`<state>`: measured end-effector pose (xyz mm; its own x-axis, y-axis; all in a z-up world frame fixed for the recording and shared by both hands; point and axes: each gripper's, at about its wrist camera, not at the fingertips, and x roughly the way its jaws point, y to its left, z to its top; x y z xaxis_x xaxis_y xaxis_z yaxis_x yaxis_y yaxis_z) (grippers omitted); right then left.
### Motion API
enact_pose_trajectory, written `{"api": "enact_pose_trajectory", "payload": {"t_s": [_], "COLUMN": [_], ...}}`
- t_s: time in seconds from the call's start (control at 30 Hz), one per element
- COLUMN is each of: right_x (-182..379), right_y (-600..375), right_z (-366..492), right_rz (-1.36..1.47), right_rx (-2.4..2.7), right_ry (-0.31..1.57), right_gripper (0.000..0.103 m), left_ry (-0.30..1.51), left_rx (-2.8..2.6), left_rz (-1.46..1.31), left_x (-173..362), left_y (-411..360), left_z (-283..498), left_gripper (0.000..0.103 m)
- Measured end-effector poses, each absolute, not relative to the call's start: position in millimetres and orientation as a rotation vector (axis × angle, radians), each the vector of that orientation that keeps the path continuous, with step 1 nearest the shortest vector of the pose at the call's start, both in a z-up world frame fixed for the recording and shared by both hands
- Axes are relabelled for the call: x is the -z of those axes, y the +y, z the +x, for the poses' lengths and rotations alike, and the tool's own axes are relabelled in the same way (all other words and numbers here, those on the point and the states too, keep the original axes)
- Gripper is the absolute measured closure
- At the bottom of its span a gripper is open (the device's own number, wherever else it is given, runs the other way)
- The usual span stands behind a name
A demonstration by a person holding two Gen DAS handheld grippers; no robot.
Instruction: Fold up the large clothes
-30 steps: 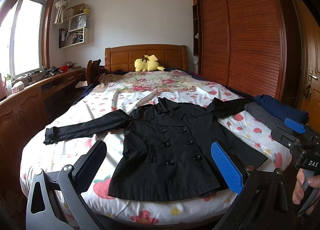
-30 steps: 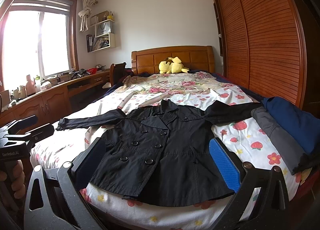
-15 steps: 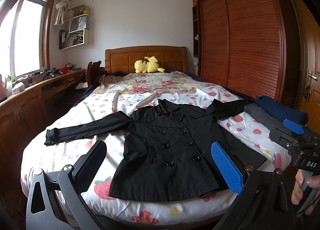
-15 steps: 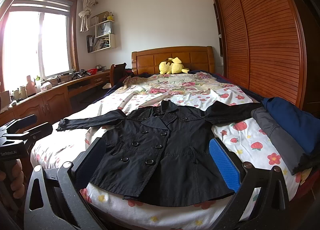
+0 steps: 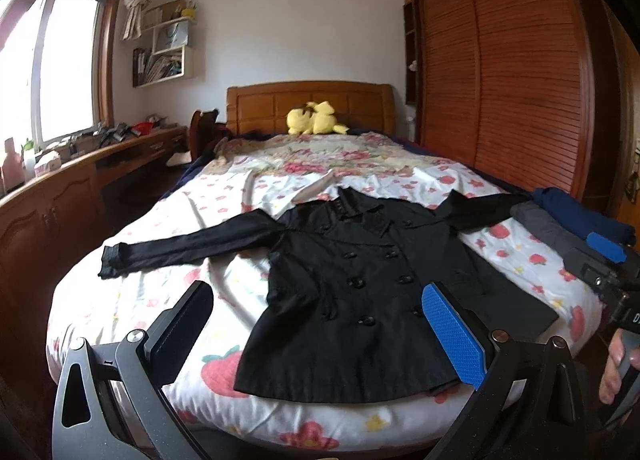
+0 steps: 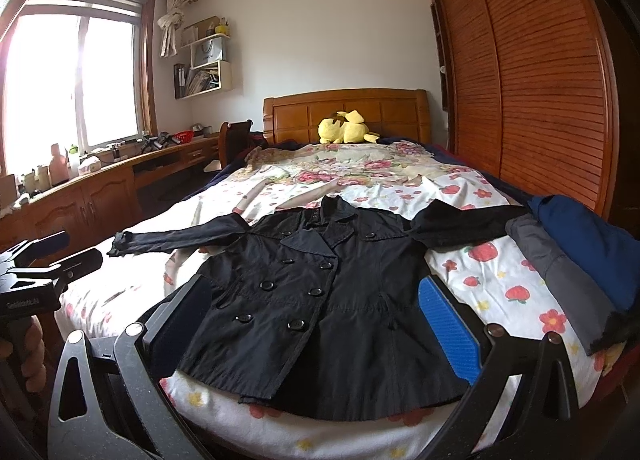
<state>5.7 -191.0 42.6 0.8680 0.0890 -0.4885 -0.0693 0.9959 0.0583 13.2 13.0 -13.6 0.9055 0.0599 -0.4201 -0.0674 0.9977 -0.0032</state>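
Note:
A black double-breasted coat [image 5: 360,284] [image 6: 320,300] lies flat, front up, on the flowered bed sheet [image 5: 160,292] [image 6: 480,272], both sleeves spread out sideways. My left gripper [image 5: 316,324] hovers open in front of the bed's foot, over the coat's lower hem, holding nothing. My right gripper [image 6: 316,320] is open too, at the same near edge, empty. In the left wrist view the right gripper [image 5: 608,260] shows at the far right with a hand on it. In the right wrist view the left gripper [image 6: 44,260] shows at the far left.
Folded grey [image 6: 560,276] and blue [image 6: 588,236] clothes lie at the bed's right edge by the coat's sleeve. A yellow plush toy [image 6: 348,128] sits at the headboard. A wooden desk [image 5: 60,188] runs along the left wall, a slatted wardrobe [image 5: 500,80] along the right.
Both views have shifted only slightly; the coat lies as before and both grippers stay open.

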Motion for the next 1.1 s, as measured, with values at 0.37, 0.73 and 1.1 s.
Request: {"api": "enact_pose_trajectory", "payload": {"t_s": [0.37,0.73,1.1], "right_x": [-12,14,36], "right_y": [-174,-154,-120], "right_z": [63,112,162], "right_rz": [0.031,0.028,0.003], "right_rx": [-0.169,-0.262,-0.376], "right_ry": [0.553,0.585,0.598], "right_gripper": [0.000,0.000,0.000], "left_ry": [0.511,0.558,0.589], "left_rx": [-0.151,-0.205,-0.263], "left_rz": [-0.038,-0.048,-0.062], "left_x": [38,47,53], "left_y": [31,38,56], "left_z": [48,71,88], "left_gripper": [0.000,0.000,0.000]}}
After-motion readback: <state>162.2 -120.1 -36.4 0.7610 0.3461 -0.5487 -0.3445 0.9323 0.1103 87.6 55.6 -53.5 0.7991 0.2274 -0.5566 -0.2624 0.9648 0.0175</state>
